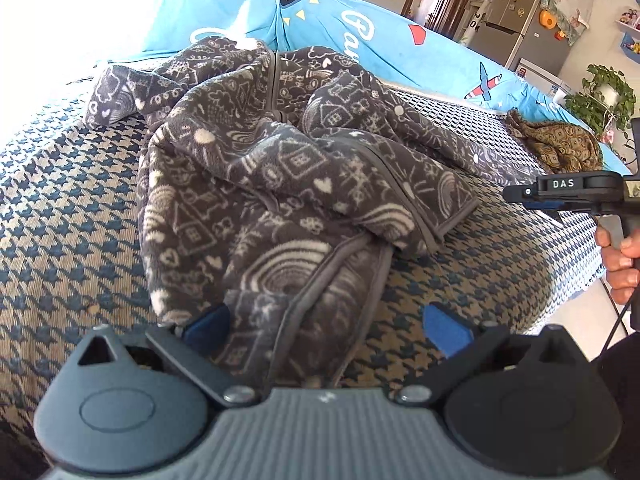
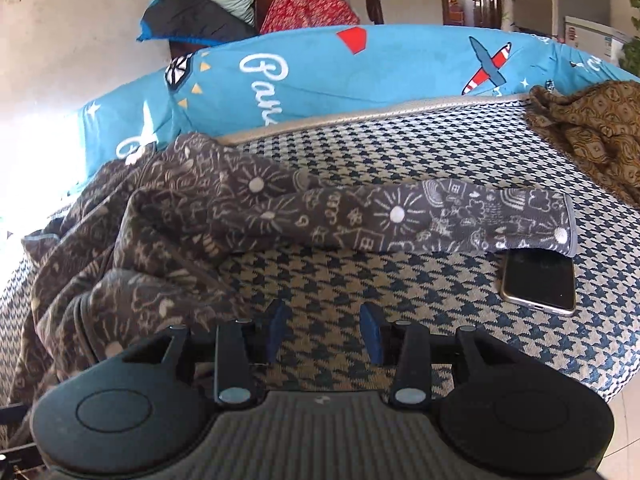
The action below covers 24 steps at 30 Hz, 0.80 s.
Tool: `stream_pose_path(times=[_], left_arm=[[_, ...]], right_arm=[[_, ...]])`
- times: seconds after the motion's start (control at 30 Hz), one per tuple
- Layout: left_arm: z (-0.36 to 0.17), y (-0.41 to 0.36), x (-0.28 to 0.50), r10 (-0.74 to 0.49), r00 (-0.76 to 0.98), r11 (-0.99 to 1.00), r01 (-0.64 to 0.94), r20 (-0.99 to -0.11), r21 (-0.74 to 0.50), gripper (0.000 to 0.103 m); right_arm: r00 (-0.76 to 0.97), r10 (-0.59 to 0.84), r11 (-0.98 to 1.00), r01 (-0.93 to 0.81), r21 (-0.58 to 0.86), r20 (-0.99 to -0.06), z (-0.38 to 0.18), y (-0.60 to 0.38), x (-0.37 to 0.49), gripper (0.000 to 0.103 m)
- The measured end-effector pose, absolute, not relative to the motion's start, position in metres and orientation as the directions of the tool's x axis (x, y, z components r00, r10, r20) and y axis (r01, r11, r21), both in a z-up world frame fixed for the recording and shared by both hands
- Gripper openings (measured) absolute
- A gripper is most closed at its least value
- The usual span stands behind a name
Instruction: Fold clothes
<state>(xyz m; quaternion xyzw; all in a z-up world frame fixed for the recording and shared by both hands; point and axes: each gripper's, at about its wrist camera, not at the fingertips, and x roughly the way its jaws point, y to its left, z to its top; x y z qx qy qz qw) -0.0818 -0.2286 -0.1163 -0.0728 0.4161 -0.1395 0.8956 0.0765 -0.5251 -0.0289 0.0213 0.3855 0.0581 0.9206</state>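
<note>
Fleece [image 1: 256, 168]: soft, floppy, light, heaped on mat [image 1: 60, 200], centre. Best grabbed by sleeve cuff [image 2: 560, 220], at 3 o'clock. Left gripper [image 1: 326, 320] wide, hem between, no squeeze seen. Right gripper [image 2: 324, 332] parted, empty. Phone [image 2: 540, 280] partly under cuff. Fleece underside hidden.

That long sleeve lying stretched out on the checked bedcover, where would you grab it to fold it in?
Probably at the cuff, coming from the near side. The sleeve lies flat and straight, its trimmed end free, and the right gripper is already open just in front. Mind the phone tucked partly under that cuff.
</note>
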Motion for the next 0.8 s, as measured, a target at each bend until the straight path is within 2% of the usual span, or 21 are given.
stream_pose_path(times=[0.23,0.53,0.8], left_arm=[[-0.118,-0.235,-0.101,-0.300,0.599,0.953,0.218,-0.742,-0.210,0.103],[-0.120,-0.236,-0.112,-0.279,0.598,0.959,0.218,-0.751,-0.182,0.103],[-0.127,-0.229,-0.110,-0.185,0.616,0.982,0.141,-0.766,-0.124,0.103]], right_arm=[[0.610,0.145,0.974,-0.225,0.005,-0.779,-0.053,-0.503,0.074,0.040],[0.629,0.109,0.944,-0.308,-0.117,-0.770,-0.067,-0.472,0.082,0.040],[0.624,0.122,0.957,-0.280,-0.075,-0.772,-0.071,-0.460,0.106,0.041]])
